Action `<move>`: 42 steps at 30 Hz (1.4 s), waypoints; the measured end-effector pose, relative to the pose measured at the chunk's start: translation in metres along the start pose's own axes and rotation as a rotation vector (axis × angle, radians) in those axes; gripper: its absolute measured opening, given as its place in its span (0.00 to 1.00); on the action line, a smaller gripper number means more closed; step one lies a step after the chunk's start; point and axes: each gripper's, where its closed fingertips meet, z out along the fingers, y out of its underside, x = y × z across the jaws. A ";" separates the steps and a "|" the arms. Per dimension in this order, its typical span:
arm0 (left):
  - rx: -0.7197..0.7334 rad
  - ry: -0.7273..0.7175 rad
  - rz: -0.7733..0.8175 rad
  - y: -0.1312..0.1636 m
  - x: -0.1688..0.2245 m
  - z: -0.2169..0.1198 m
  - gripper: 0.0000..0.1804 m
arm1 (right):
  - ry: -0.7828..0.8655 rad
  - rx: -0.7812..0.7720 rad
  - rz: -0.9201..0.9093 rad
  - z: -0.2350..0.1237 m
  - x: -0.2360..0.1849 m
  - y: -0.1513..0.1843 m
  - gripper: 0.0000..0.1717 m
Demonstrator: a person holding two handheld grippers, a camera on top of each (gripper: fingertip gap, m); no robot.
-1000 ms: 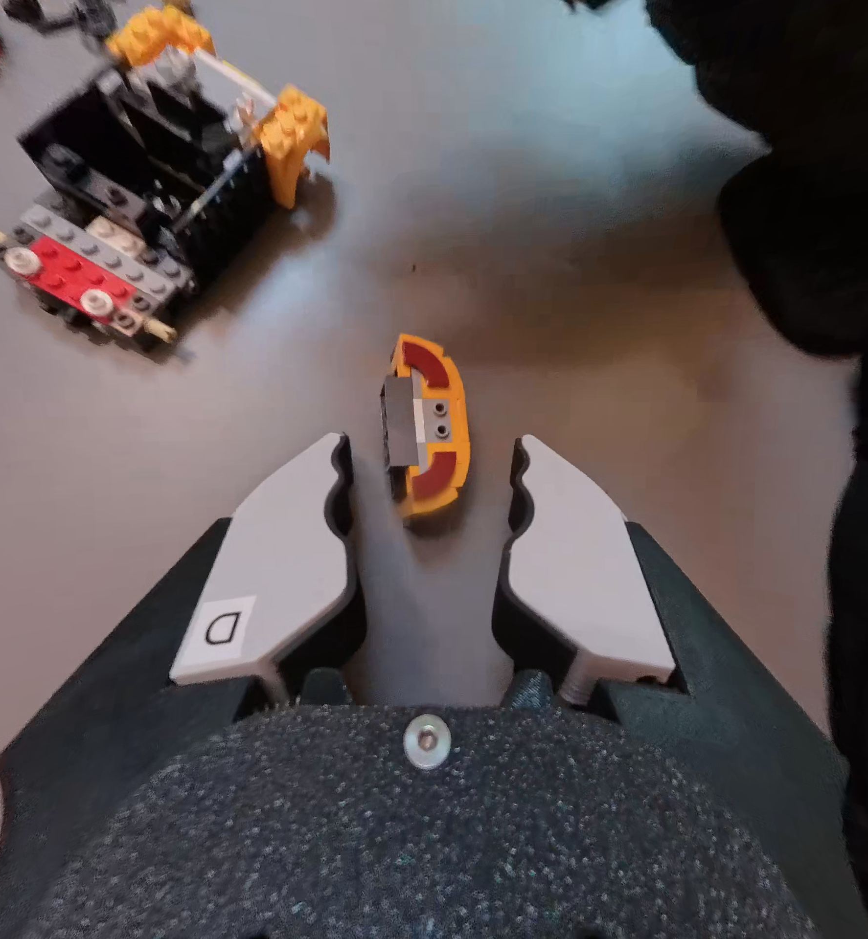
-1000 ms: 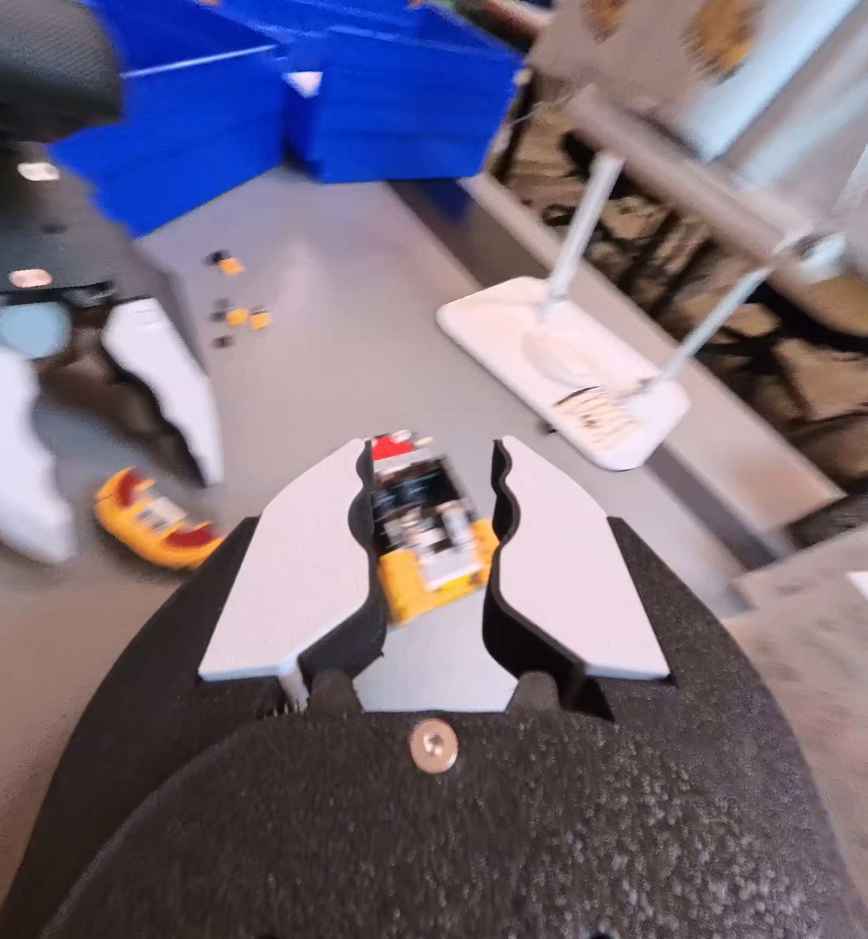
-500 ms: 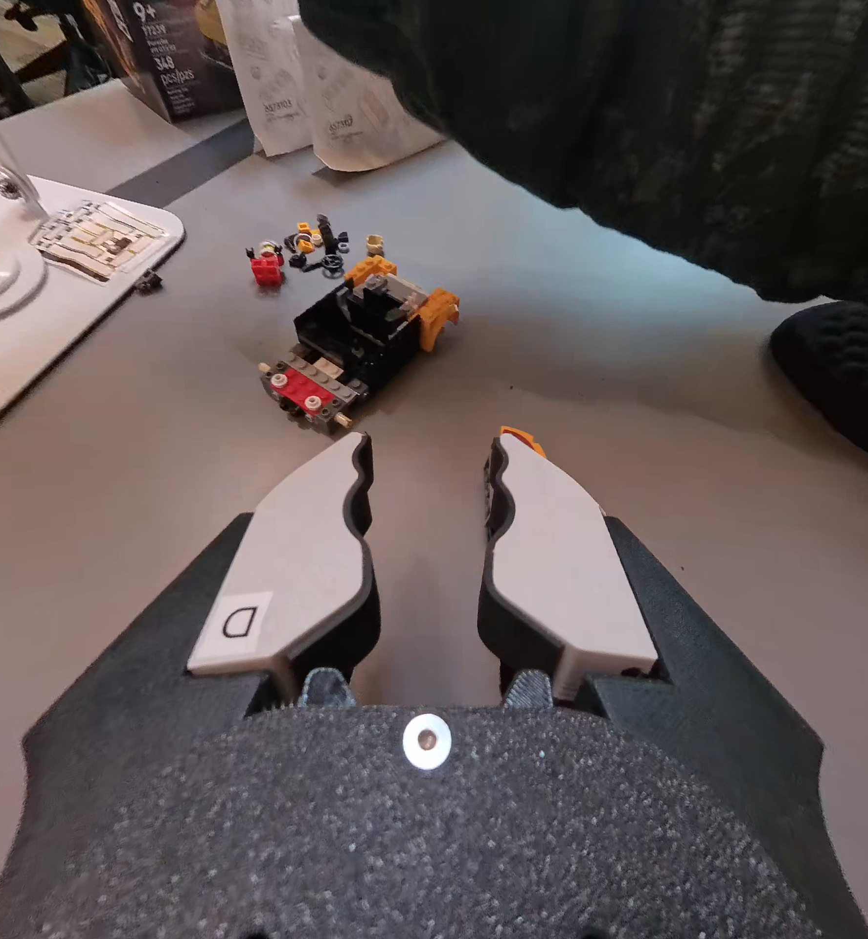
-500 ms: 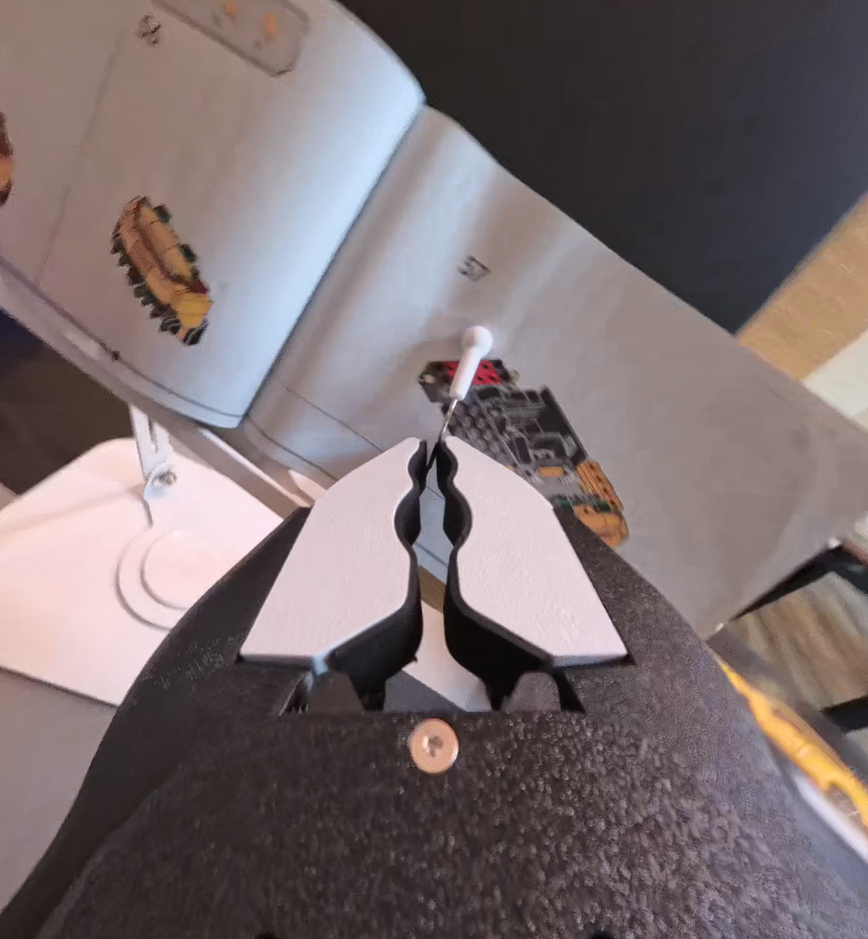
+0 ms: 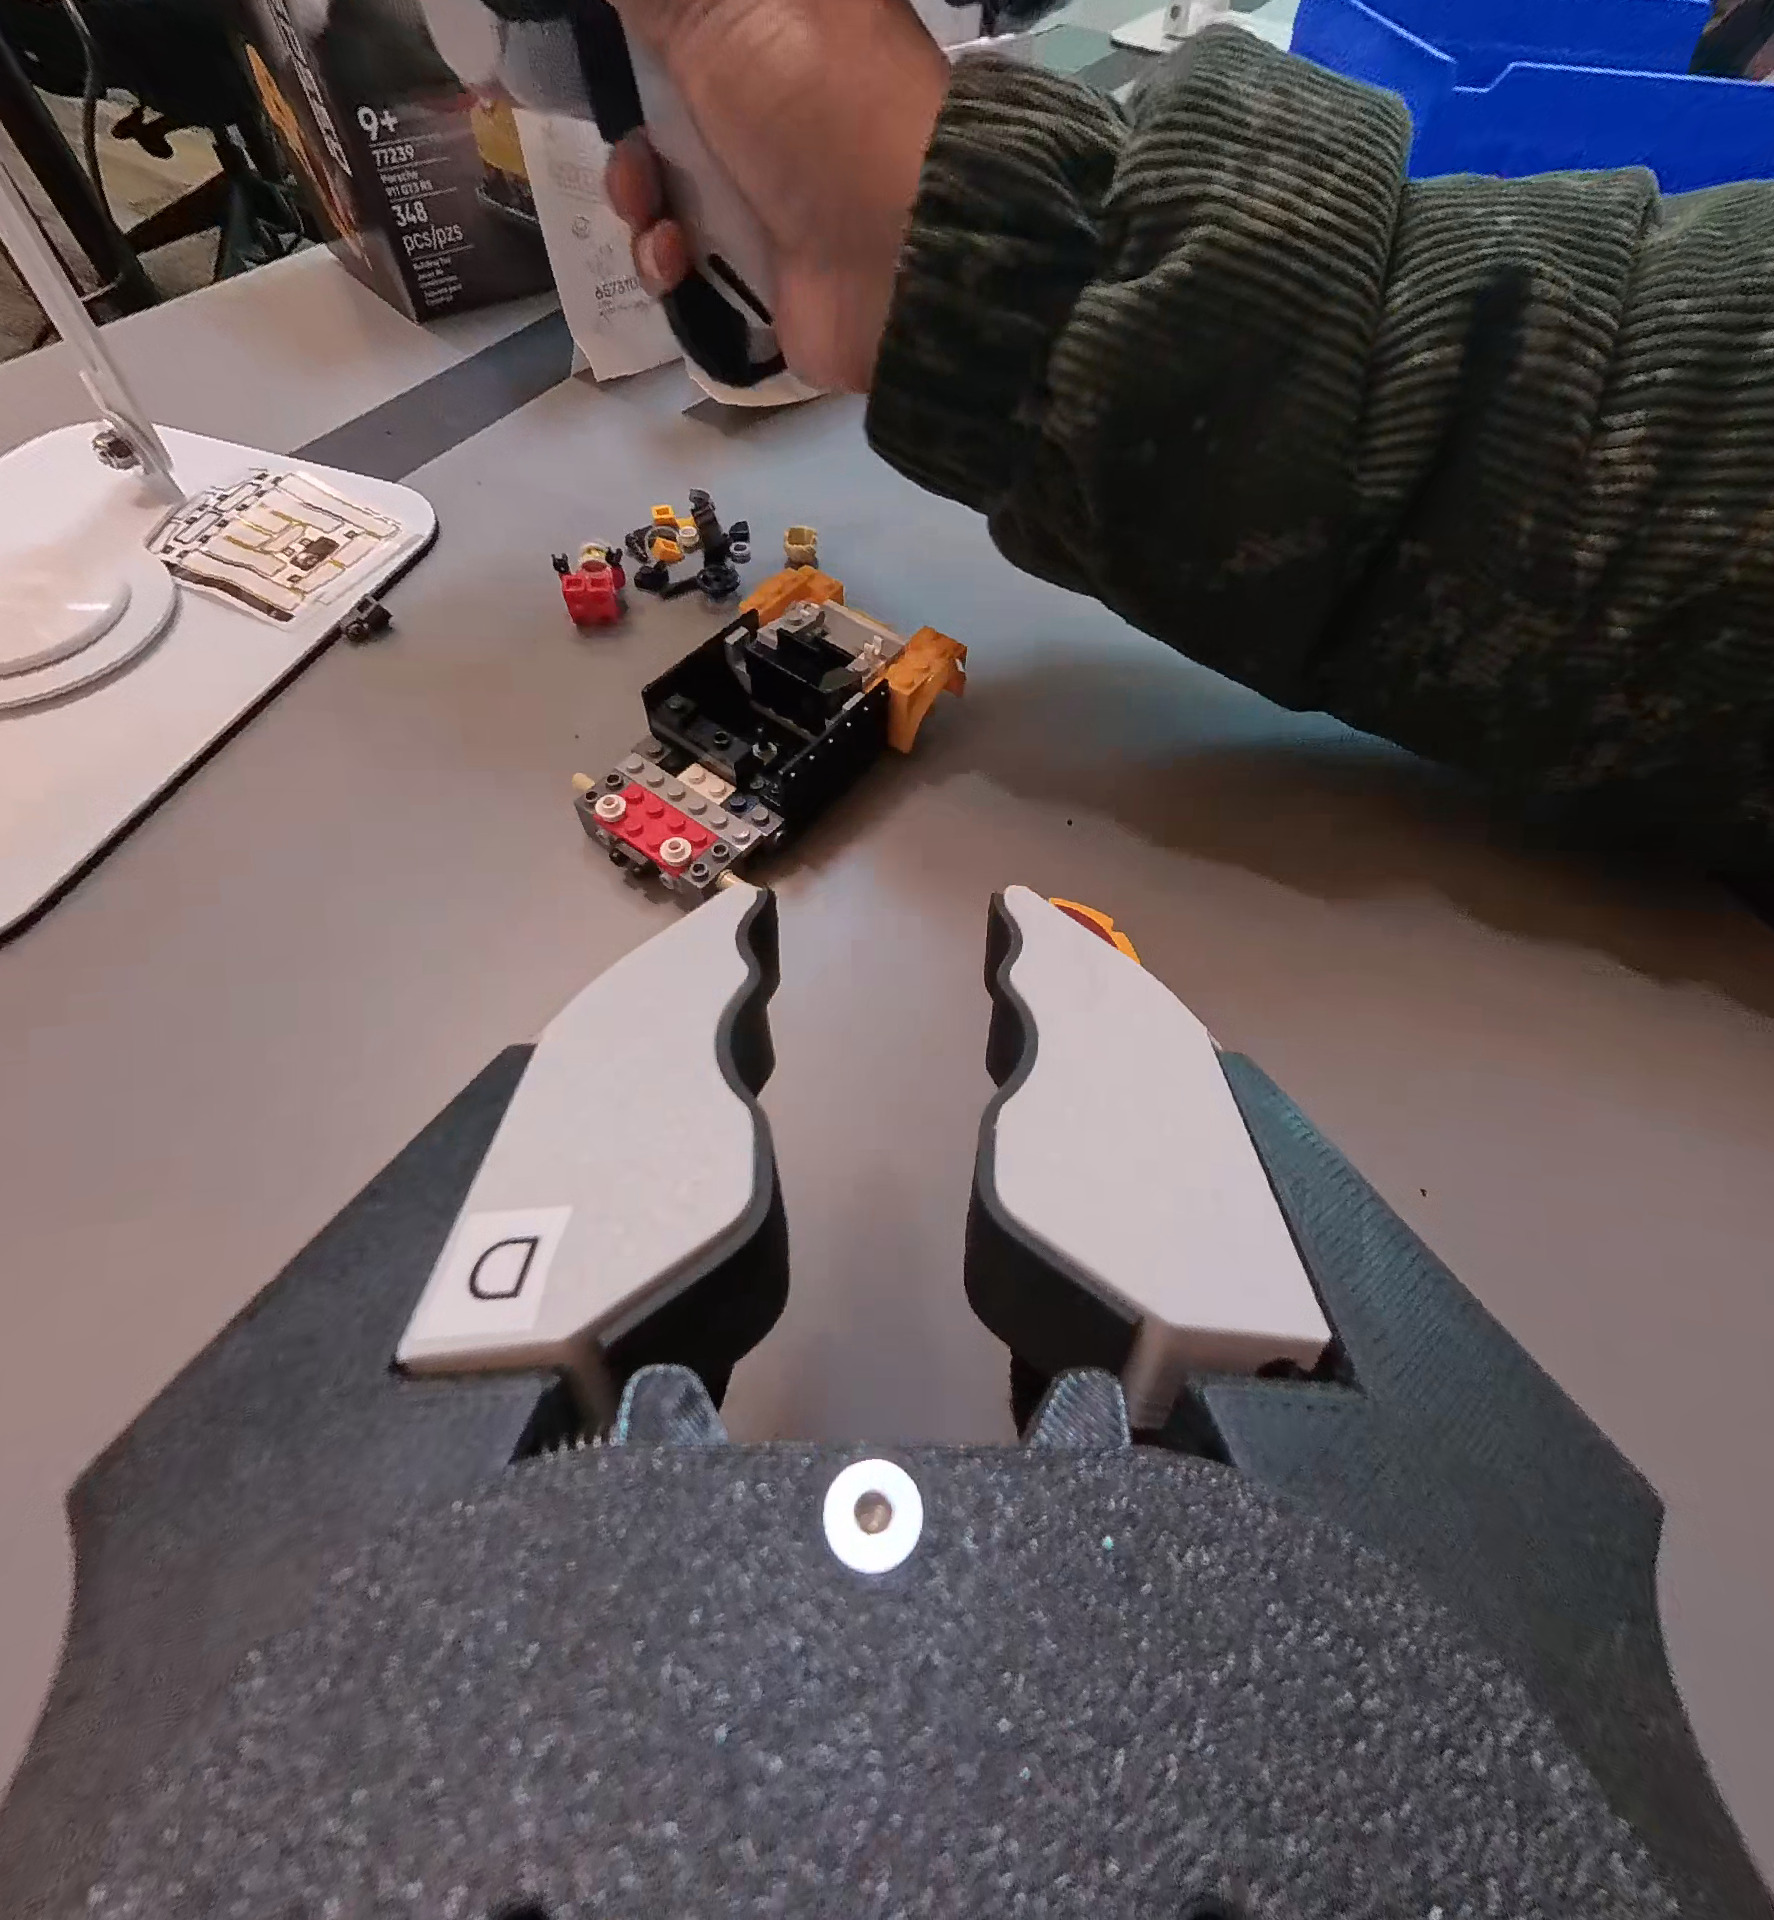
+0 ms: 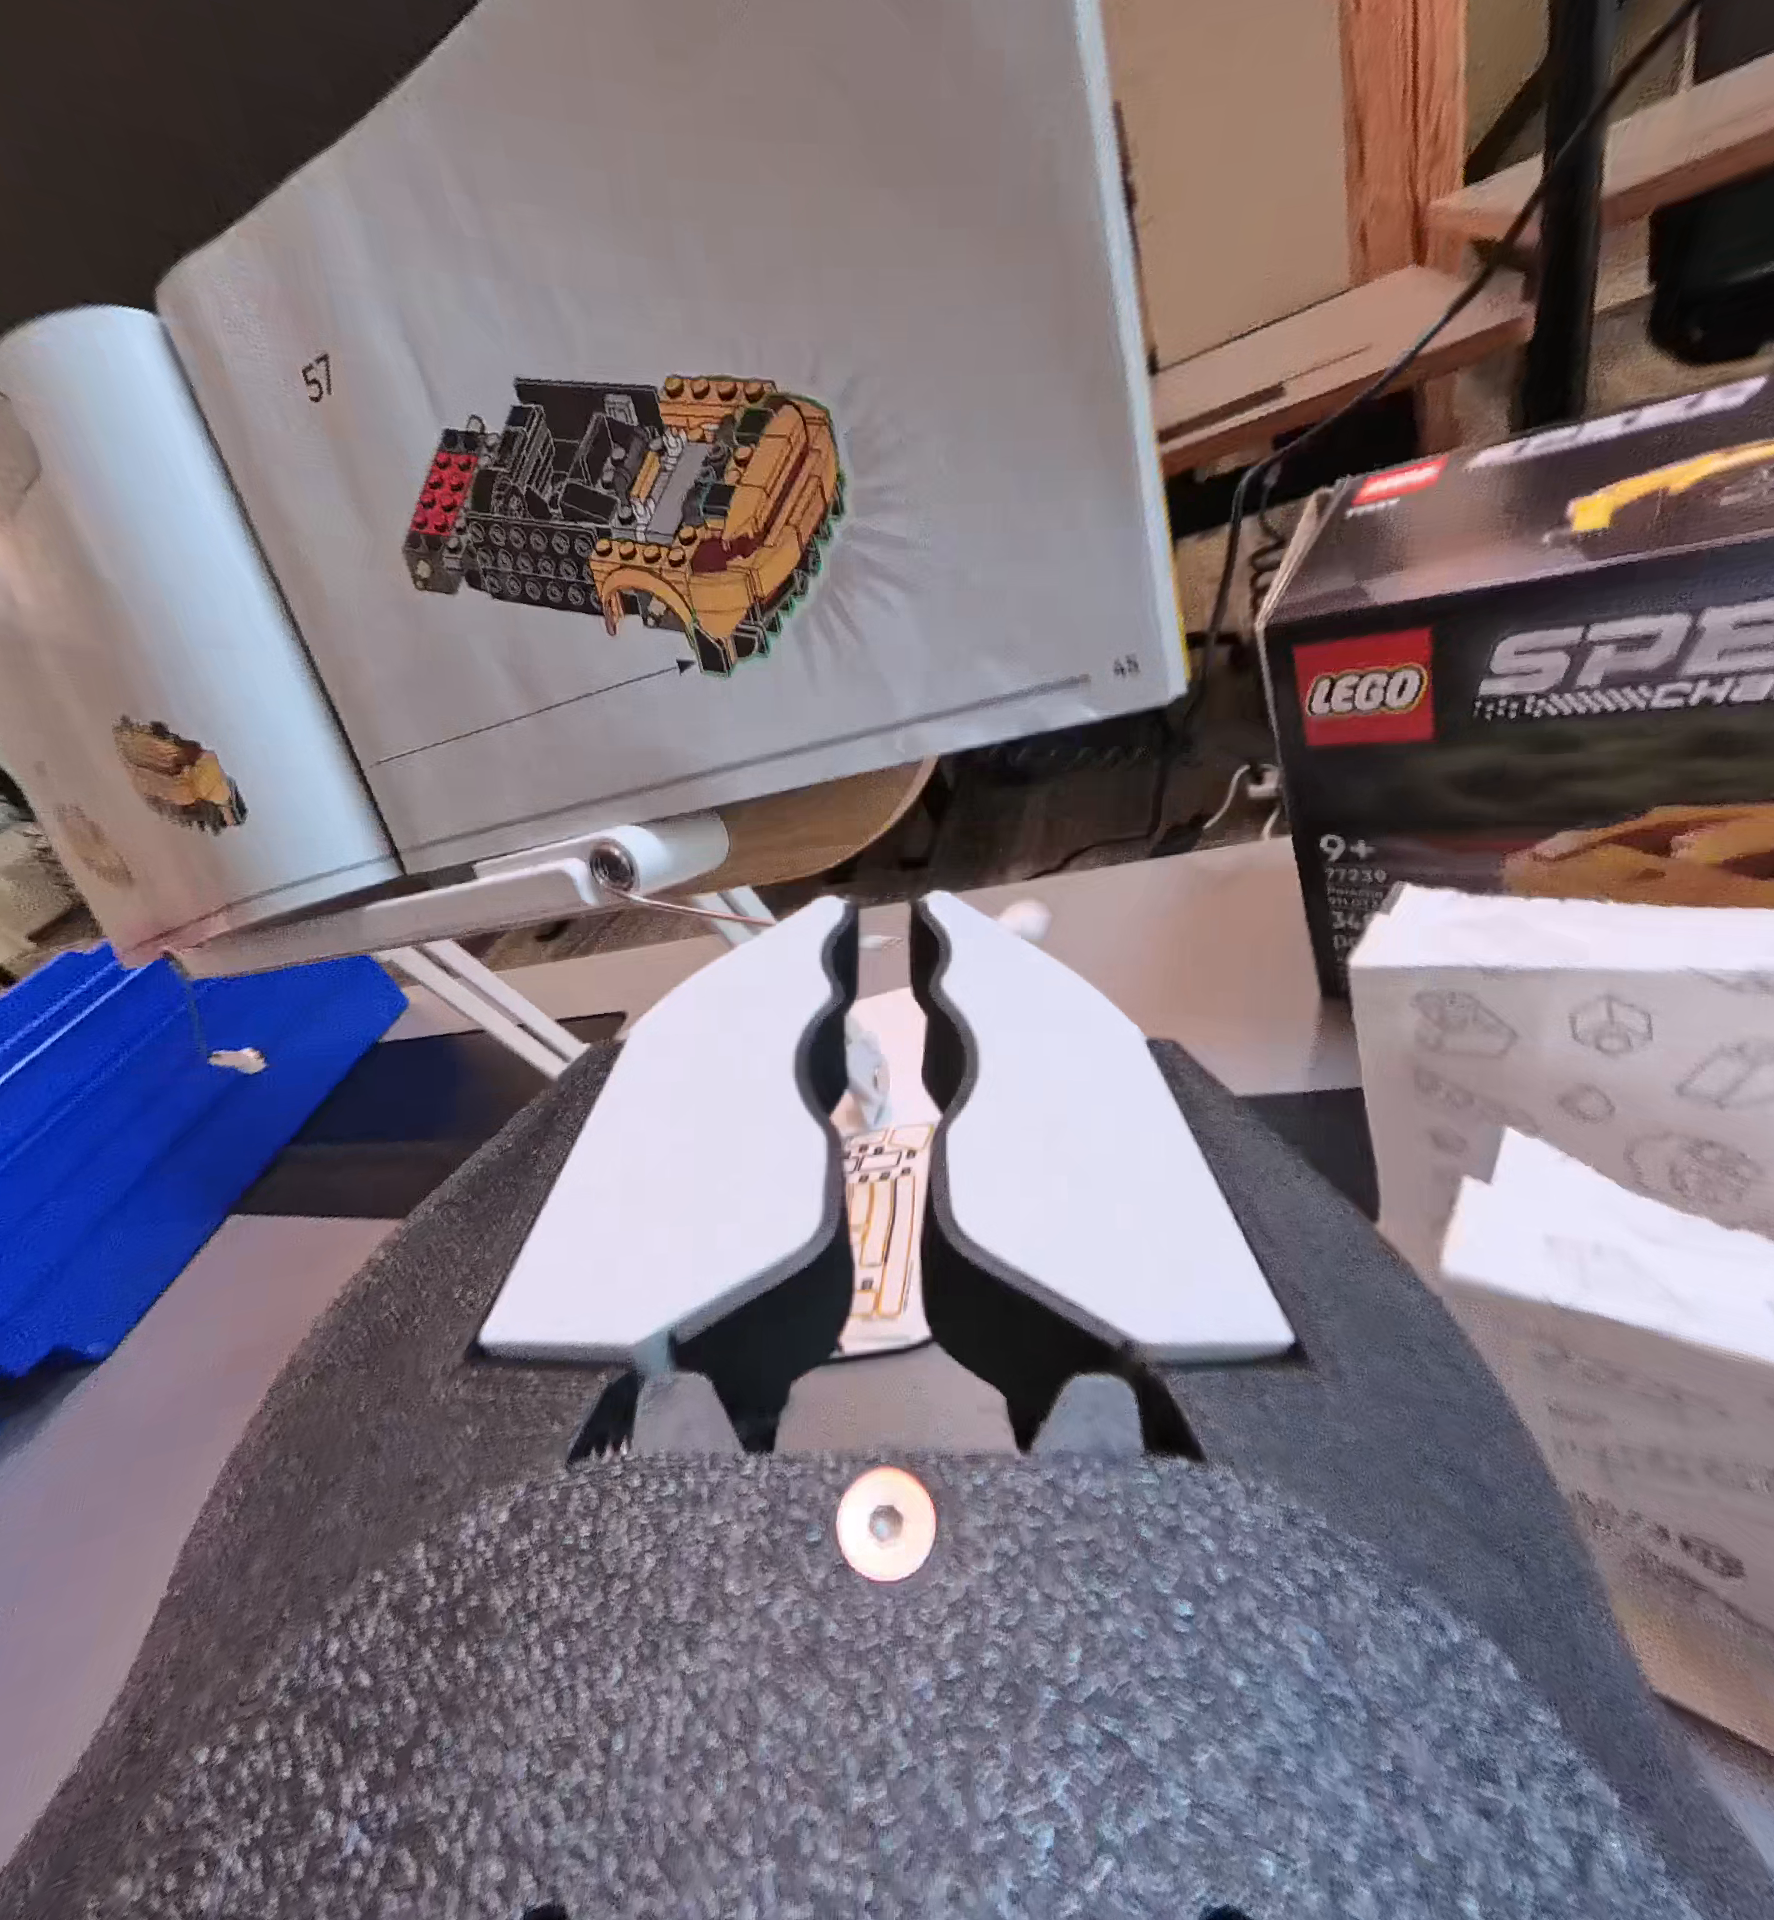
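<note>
My left gripper (image 5: 881,914) is open low over the grey table (image 5: 239,987), with nothing between its fingers. An orange and dark red curved brick piece (image 5: 1089,923) peeks out just behind its right finger (image 5: 1091,1091). A partly built brick car (image 5: 758,748), black with a red and grey end and orange wheel arches, lies just beyond the fingertips. My right gripper (image 6: 883,920) is raised in front of an open instruction booklet (image 6: 654,416) on a white stand. Its jaws stand slightly apart with nothing between them. The stand's thin wire page clip (image 6: 696,912) ends just left of its left fingertip.
Small loose brick parts (image 5: 675,551) lie behind the car. The stand's white base (image 5: 52,644) with a sticker sheet (image 5: 270,540) is at the left. A hand and green sleeve (image 5: 1382,416) reach over the table. A dark set box (image 6: 1548,675), white paper bags (image 6: 1610,1195) and blue bins (image 6: 114,1122) stand around. The grippers' ends are close to 30 centimeters from one another.
My left gripper narrowed and drew back; the orange piece went from between its fingers to behind the right one. My right gripper left the car, shut on the stand's wire clip, then parted off it.
</note>
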 end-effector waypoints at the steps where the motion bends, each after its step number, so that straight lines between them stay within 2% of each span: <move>1: 0.003 -0.003 0.005 -0.001 0.000 0.000 0.21 | -0.008 0.010 -0.002 -0.006 0.001 -0.001 0.08; 3: 0.018 -0.016 0.012 -0.004 -0.002 -0.002 0.20 | 0.003 0.090 -0.123 -0.022 -0.005 -0.018 0.09; 5: 0.042 -0.026 0.005 -0.009 -0.004 -0.005 0.20 | -0.044 0.153 -0.332 -0.031 -0.035 -0.034 0.12; 10: 0.075 -0.033 -0.033 -0.013 -0.010 -0.008 0.19 | -0.126 0.146 -0.783 -0.008 -0.128 -0.034 0.40; 13: 0.081 -0.037 -0.035 -0.014 -0.011 -0.010 0.19 | -0.132 0.117 -0.890 0.025 -0.167 -0.021 0.53; 18: 0.078 -0.032 -0.025 -0.013 -0.010 -0.011 0.18 | -0.050 0.134 -0.974 0.071 -0.191 -0.023 0.60; 24: 0.070 -0.019 -0.001 -0.013 -0.007 -0.010 0.18 | 0.051 0.162 -1.069 0.087 -0.179 -0.033 0.46; 31: 0.073 -0.016 -0.011 -0.012 -0.008 -0.010 0.18 | 0.015 0.171 -1.004 0.081 -0.162 -0.040 0.25; 35: 0.066 -0.023 -0.008 -0.010 -0.009 -0.009 0.18 | 0.014 0.192 -0.947 0.074 -0.158 -0.050 0.06; 36: 0.065 -0.022 -0.009 -0.010 -0.009 -0.009 0.17 | 0.024 0.206 -0.931 0.071 -0.158 -0.054 0.04; 37: 0.063 -0.020 -0.010 -0.010 -0.009 -0.008 0.17 | 0.029 0.233 -0.935 0.067 -0.163 -0.058 0.09; 39: 0.058 -0.014 -0.013 -0.008 -0.009 -0.007 0.17 | 0.004 0.260 -0.981 0.063 -0.181 -0.057 0.32; 40: 0.054 -0.011 -0.014 -0.007 -0.009 -0.006 0.17 | -0.003 0.232 -1.005 0.067 -0.189 -0.051 0.46; 42: 0.045 -0.007 -0.012 -0.005 -0.008 -0.004 0.17 | 0.017 0.144 -1.051 0.082 -0.194 -0.034 0.61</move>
